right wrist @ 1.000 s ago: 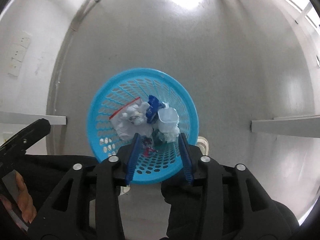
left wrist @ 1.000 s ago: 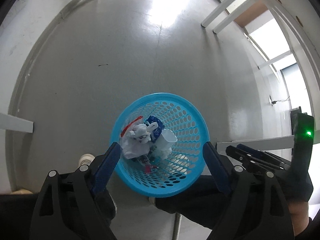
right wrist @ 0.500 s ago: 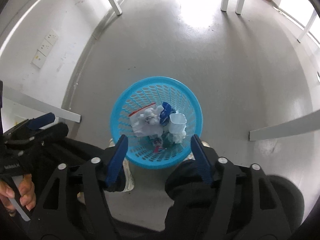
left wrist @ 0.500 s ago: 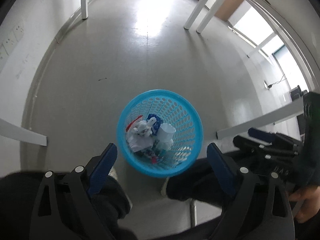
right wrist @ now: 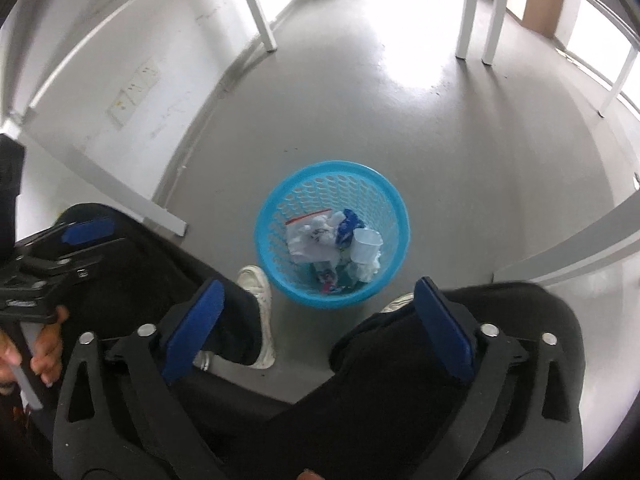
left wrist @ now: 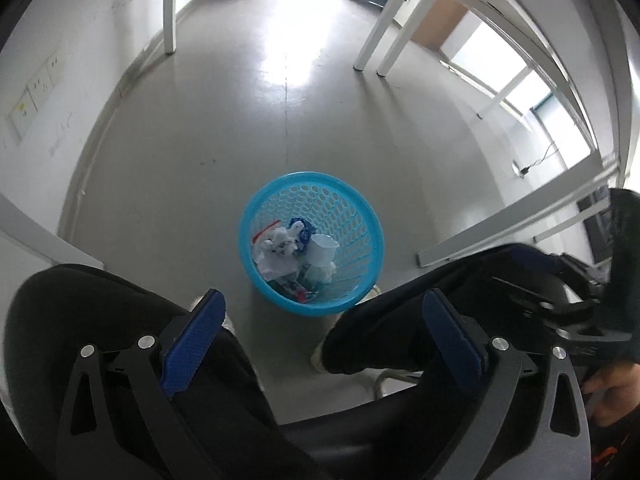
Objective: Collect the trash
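Note:
A round blue perforated trash basket [left wrist: 352,204] [right wrist: 384,188] stands on the grey floor between a person's feet. Inside lie crumpled white paper [left wrist: 276,252] [right wrist: 312,236], a clear plastic cup [left wrist: 322,246] [right wrist: 366,242], a blue wrapper [right wrist: 346,222] and other scraps. My left gripper [left wrist: 320,322] hangs well above and short of the basket, jaws still opening, nothing between them. High over the basket too is my right gripper [right wrist: 318,312], its jaws opening wide and empty. Each gripper also shows at the edge of the other's view.
A person's dark trouser legs [right wrist: 224,280] and white shoes [right wrist: 256,284] flank the basket. White table legs [left wrist: 370,40] [right wrist: 466,12] stand farther off. A white wall with sockets [right wrist: 136,84] runs along the left. Windows lie to the right.
Both grippers rose and drew back from the basket, which now looks smaller. The right jaws widened from narrow to fully spread; the left widened slightly. The person's legs came into view.

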{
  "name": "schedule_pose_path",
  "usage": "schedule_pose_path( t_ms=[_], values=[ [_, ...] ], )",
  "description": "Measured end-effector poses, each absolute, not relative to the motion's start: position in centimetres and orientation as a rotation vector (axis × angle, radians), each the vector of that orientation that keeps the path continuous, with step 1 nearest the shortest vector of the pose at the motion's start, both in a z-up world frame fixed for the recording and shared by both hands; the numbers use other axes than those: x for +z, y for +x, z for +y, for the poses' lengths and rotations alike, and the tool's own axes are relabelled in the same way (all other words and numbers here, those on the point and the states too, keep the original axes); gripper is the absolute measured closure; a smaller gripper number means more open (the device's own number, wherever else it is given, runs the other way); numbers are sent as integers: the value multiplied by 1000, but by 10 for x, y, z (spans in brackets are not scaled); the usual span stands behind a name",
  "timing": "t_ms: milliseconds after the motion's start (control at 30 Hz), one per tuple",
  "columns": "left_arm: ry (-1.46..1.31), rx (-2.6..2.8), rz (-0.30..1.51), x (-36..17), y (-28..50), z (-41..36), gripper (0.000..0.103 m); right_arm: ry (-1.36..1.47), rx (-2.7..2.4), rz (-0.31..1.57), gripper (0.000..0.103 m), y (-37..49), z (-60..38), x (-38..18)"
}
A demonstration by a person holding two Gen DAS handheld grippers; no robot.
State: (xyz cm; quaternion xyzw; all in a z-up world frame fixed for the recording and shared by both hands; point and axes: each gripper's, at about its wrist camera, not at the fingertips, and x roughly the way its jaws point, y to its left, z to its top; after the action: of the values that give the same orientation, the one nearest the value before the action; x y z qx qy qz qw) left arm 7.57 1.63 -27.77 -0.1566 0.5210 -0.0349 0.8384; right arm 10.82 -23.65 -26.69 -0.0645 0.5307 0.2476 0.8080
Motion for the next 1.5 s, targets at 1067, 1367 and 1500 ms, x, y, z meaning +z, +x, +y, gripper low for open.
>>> schedule_pose_path(
  t_ms=[1067, 1367, 1500],
  values=[
    [-294, -88, 1128, -285, 74, 4, 6, -99, 534, 1210, 9, 106, -241, -279],
    [-296, -87, 1131, -285, 75, 5, 6, -94, 534, 1215, 9, 106, -242, -278],
    [-296, -87, 1132, -285, 75, 5, 6, -92, 534, 1215, 9, 107, -242, -278]
  ],
)
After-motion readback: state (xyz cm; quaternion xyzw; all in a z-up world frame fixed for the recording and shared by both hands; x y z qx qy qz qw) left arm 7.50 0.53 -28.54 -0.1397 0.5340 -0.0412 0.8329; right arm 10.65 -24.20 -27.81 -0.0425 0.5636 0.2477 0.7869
